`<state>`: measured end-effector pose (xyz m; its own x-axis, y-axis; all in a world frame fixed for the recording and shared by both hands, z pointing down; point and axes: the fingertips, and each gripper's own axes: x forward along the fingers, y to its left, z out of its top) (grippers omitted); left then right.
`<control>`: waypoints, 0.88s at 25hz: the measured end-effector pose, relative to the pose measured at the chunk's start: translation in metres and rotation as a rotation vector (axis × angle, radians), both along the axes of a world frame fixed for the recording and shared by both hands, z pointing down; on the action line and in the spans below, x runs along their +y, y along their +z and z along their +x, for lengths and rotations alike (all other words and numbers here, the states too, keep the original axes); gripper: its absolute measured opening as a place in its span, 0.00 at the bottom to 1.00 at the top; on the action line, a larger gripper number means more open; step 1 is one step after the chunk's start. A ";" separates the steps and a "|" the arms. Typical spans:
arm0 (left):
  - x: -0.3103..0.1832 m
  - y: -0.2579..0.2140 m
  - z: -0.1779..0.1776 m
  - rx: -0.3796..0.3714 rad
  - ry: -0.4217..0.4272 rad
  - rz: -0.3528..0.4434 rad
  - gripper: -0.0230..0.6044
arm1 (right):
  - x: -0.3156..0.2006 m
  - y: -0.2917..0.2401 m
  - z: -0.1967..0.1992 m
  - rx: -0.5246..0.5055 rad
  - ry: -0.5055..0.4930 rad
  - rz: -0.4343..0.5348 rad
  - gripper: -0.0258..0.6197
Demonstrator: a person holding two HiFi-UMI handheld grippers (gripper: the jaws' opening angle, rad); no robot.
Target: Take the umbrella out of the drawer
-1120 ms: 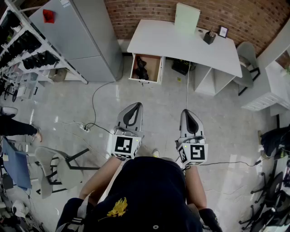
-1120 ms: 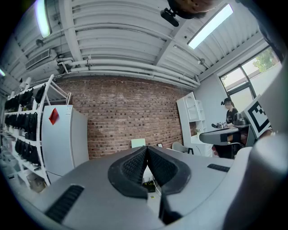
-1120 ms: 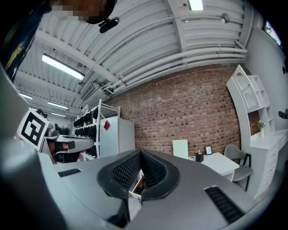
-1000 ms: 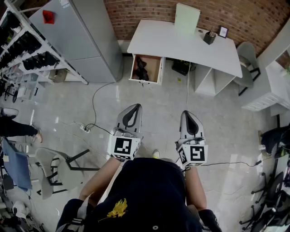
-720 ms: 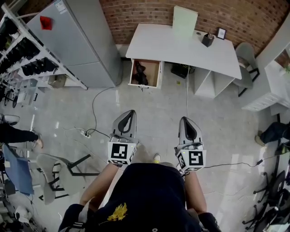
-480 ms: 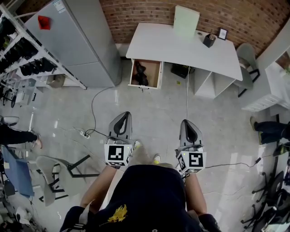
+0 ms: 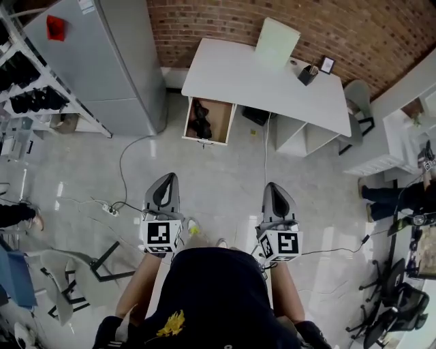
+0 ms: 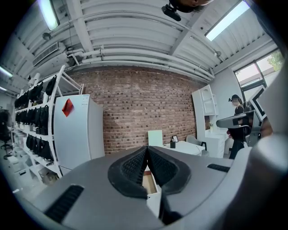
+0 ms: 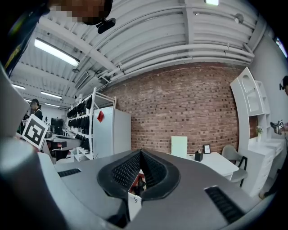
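Both closed and empty, my left claw (image 7: 163,178) and right claw (image 7: 274,188) face the drawer (image 7: 208,141) under the table's (image 7: 259,75) left end; its dark umbrella (image 7: 199,119) looks light and soft, so I'd clamp mid-body.

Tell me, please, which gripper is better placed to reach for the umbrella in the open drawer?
Left, though only slightly: the left gripper stands a little nearer the open drawer holding the umbrella than the right gripper. Both are shut, empty and far off.

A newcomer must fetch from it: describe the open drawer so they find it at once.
Find the white desk against the brick wall. Under its left end in the head view is the only open drawer, wood-brown inside, holding a dark umbrella.
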<state>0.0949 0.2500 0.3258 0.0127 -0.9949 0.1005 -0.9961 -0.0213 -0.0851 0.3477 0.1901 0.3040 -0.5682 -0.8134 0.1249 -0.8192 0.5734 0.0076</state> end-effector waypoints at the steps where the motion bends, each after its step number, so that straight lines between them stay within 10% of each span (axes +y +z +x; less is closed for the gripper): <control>1: -0.004 0.001 -0.013 -0.001 0.000 0.003 0.06 | -0.007 -0.002 -0.010 0.003 0.008 0.004 0.08; 13: -0.027 0.037 -0.167 0.100 -0.055 -0.031 0.06 | -0.071 -0.006 -0.131 0.053 0.053 0.007 0.09; 22: -0.063 0.054 -0.186 0.155 -0.008 -0.050 0.06 | -0.123 0.011 -0.194 0.074 -0.012 -0.035 0.48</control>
<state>-0.0910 0.1866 0.3800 0.0245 -0.9888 0.1471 -0.9974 -0.0142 0.0707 0.1534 0.0674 0.3147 -0.5659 -0.8009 0.1956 -0.8103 0.5841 0.0475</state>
